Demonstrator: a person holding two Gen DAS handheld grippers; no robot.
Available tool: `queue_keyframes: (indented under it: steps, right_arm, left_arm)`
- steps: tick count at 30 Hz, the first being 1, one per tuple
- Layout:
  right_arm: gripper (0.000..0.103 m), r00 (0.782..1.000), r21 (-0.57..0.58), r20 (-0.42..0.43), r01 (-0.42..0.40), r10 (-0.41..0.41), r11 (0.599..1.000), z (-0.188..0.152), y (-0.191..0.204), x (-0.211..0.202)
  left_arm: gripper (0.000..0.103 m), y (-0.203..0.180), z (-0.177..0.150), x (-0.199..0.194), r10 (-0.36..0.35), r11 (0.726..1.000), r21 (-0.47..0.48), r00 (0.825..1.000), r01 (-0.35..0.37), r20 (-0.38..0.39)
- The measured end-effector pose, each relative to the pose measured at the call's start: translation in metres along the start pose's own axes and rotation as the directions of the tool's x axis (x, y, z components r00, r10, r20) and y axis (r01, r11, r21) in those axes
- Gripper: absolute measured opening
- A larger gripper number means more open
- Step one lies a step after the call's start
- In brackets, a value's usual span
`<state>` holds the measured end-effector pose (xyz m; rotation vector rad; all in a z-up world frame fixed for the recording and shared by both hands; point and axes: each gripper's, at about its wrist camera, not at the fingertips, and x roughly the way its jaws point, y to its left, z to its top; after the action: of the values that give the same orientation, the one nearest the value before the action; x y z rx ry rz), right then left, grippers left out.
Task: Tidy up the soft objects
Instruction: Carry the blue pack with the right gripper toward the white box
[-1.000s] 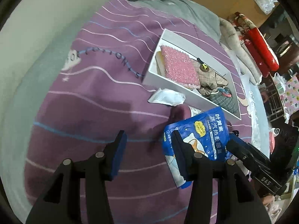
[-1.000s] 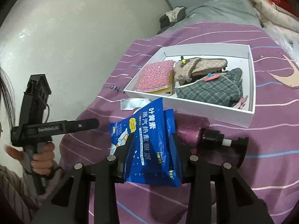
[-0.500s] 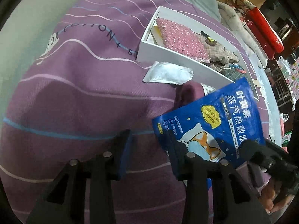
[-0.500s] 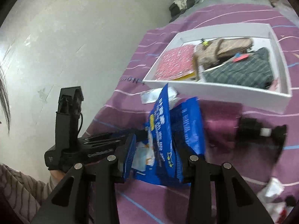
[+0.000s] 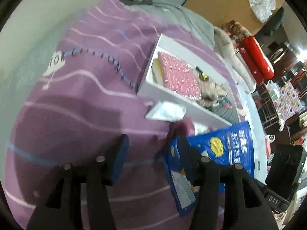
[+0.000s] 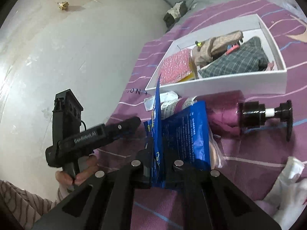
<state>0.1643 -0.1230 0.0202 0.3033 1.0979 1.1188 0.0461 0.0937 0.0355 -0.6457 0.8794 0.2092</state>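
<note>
The blue pouch (image 6: pixel 184 134) stands on edge above the purple bedspread (image 6: pixel 239 163), clamped at its lower end in the right tool (image 6: pixel 157 164), whose jaws are fully closed on it. Its long axis runs up and away from that tool, with the top edge pointing toward the white box (image 6: pixel 220 84). It is a glossy foil pack, folded or creased so that two panels splay apart.

The right wrist view shows the back panel with small white print. The left wrist view shows the front of the pouch (image 5: pixel 220 147): large white characters, a yellow badge and a cartoon animal.

The left tool (image 5: pixel 153 153) is opening, with nothing between its pads; the pouch lies just right of its right finger.

Behind the pouch lie a purple pump bottle (image 6: pixel 239 115) on its side and a white sachet (image 5: pixel 167 112). The box beyond holds a pink sequinned item (image 5: pixel 178 76), a beige plush (image 6: pixel 216 46) and plaid cloth (image 6: pixel 239 61).

The right view alone shows the person's hand (image 6: pixel 76 174) gripping the left tool's handle.
</note>
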Motion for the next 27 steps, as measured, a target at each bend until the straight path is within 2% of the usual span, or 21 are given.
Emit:
queue_keyframes:
  steps: [2,5,9,10,13,15,17,20,27]
  right_arm:
    - [0.004,1.000,-0.006,0.014,0.014,-0.014,1.000,0.003,0.001,-0.006]
    - [0.004,0.999,0.003,0.034,0.004,-0.004,1.000,0.005,-0.001,-0.013]
    - [0.004,0.998,-0.003,0.061,-0.001,0.002,1.000,0.008,0.000,-0.023]
    - [0.004,0.998,-0.003,0.066,-0.005,0.005,1.000,0.009,0.000,-0.024]
    - [0.004,0.997,-0.002,0.079,-0.009,0.009,1.000,0.012,0.000,-0.030]
    - [0.004,0.996,0.002,0.085,-0.013,0.012,1.000,0.013,0.000,-0.031]
    - [0.004,0.996,0.011,0.091,-0.016,0.015,1.000,0.014,-0.001,-0.032]
    - [0.004,0.995,0.024,0.097,-0.009,0.007,1.000,0.015,-0.003,-0.034]
    - [0.004,0.994,0.046,0.108,0.009,-0.014,0.999,0.019,-0.002,-0.037]
  left_arm:
    - [0.054,-0.005,0.008,0.003,0.007,1.000,0.028,1.000,-0.007,0.022]
    - [0.054,-0.017,0.018,0.013,0.054,0.988,0.140,0.998,-0.059,0.042]
    - [0.054,-0.024,0.026,0.033,0.101,0.961,0.258,0.995,-0.099,0.005]
    - [0.052,-0.025,0.027,0.036,0.110,0.958,0.266,0.994,-0.106,0.000]
    - [0.035,-0.022,0.027,0.038,0.128,0.958,0.258,0.992,-0.124,-0.001]
    - [0.014,-0.023,0.026,0.037,0.124,0.959,0.260,0.992,-0.117,-0.011]
    - [0.006,-0.025,0.024,0.032,0.125,0.955,0.272,0.992,-0.117,-0.012]
    - [0.004,-0.028,0.021,0.021,0.113,0.954,0.276,0.993,-0.114,0.019]
    - [0.004,-0.031,0.025,0.006,0.083,0.965,0.249,0.996,-0.089,0.032]
